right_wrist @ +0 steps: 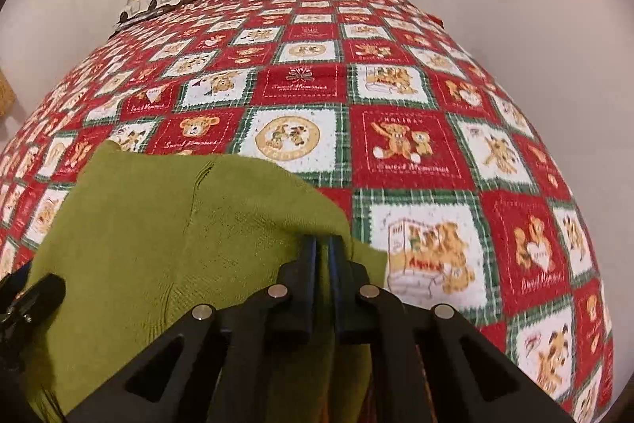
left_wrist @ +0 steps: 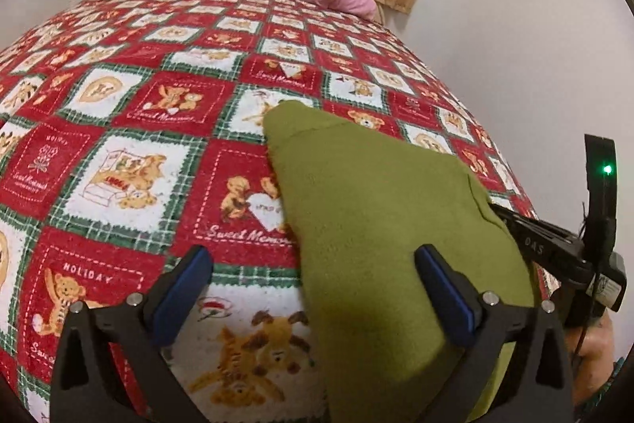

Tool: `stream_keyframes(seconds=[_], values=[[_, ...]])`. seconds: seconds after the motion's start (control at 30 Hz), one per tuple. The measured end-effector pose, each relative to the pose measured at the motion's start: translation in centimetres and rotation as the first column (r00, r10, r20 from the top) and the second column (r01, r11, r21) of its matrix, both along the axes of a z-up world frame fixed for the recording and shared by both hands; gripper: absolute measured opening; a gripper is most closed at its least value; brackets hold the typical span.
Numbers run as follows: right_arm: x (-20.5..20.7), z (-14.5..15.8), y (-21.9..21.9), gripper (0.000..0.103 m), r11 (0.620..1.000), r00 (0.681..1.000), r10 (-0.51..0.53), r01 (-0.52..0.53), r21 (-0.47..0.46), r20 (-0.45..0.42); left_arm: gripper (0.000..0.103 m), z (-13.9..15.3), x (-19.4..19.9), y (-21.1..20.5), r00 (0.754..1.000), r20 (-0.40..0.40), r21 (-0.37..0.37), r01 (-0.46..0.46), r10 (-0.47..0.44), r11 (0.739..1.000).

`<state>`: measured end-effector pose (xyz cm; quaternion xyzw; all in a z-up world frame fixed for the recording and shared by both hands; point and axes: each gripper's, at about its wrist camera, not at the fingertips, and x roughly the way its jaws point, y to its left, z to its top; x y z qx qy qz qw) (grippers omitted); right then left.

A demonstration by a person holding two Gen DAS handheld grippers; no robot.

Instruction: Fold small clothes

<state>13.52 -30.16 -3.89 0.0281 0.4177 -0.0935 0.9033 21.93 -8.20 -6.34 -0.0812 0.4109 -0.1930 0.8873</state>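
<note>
Right gripper clamps the olive-green knit garment's edge; left gripper gapes empty beside it. Folding looks barely begun.

Left gripper: black frame showing silver screws, blue finger pads.
Right gripper: black frame, silver screws; green light glowing at right of left view.
</note>
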Motion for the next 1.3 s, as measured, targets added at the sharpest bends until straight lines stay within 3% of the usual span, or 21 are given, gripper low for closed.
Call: stream_keyframes(seconds=[0.13,0.27,0.4,0.47,0.5,0.53,0.67,0.77,0.9,0.97,1.0,1.1,1.13,1.17,1.3], values=[[-0.5,0.5,0.4,0.005,1.000,1.000,0.012,-0.011,-0.026,0.019,0.103,-0.4,0.4,1.1,1.000,-0.026,-0.089,0.012,-0.014,0.996],[-6.1,2.3,-2.1,0.007,0.976,0.992,-0.054,0.029,0.214,0.112,0.103,-0.3,0.1,2.1,0.999,-0.031,-0.163,0.028,-0.033,0.986],[-11.2,3.1,-3.8,0.010,0.956,0.985,-0.116,0.077,0.282,0.125,0.100,0.0,-0.3,3.7,0.998,-0.048,-0.269,0.027,-0.042,0.963],[-12.5,3.1,-4.2,0.040,0.942,0.986,-0.109,0.063,0.329,0.124,0.098,0.5,-0.7,4.3,0.998,-0.030,-0.326,0.047,-0.060,0.944],[-12.7,3.0,-4.2,0.070,0.930,0.986,-0.101,0.047,0.365,0.130,0.098,0.7,-0.7,4.2,0.997,-0.026,-0.340,0.061,-0.074,0.939],[-12.8,2.9,-4.2,0.083,0.918,0.986,-0.093,0.031,0.395,0.141,0.098,0.7,-0.7,4.0,0.996,-0.029,-0.350,0.074,-0.090,0.934],[-10.4,0.9,-3.8,0.082,0.894,0.994,-0.054,0.004,0.448,0.100,0.097,-0.6,0.9,2.5,0.982,-0.124,-0.343,0.093,-0.143,0.935],[-8.2,-1.2,-3.4,0.082,0.878,0.999,0.013,-0.033,0.478,0.046,0.097,-0.4,1.7,1.6,0.977,-0.128,-0.315,0.121,-0.168,0.941],[-6.5,-1.6,-3.1,0.082,0.885,0.995,0.069,-0.093,0.455,0.069,0.098,-0.5,1.9,-0.5,0.973,-0.099,-0.236,0.182,-0.210,0.955],[-5.6,-1.7,-2.9,0.082,0.887,0.993,0.094,-0.114,0.448,0.067,0.091,-0.5,2.1,-0.9,0.971,-0.087,-0.251,0.194,-0.222,0.948],[-5.2,-1.8,-2.7,0.081,0.894,0.992,0.109,-0.125,0.431,0.064,0.074,-0.7,2.3,-0.6,0.969,-0.094,-0.277,0.194,-0.228,0.941],[-4.5,-1.7,-1.6,0.068,0.925,0.990,0.127,-0.139,0.354,0.057,0.059,-1.1,2.8,-0.1,0.968,-0.109,-0.321,0.179,-0.224,0.930],[-4.4,-1.5,-0.9,0.049,0.924,0.987,0.146,-0.161,0.346,0.068,0.054,-1.0,2.6,-0.3,0.969,-0.095,-0.315,0.189,-0.230,0.930],[-4.4,-1.4,-0.9,0.046,0.917,0.985,0.160,-0.175,0.357,0.073,0.052,-0.8,2.4,-0.5,0.970,-0.082,-0.302,0.196,-0.230,0.933],[-5.3,-0.3,0.2,0.032,0.949,0.988,0.130,-0.147,0.278,0.079,0.045,0.5,0.6,-1.2,0.976,0.010,-0.208,0.214,-0.217,0.954]])
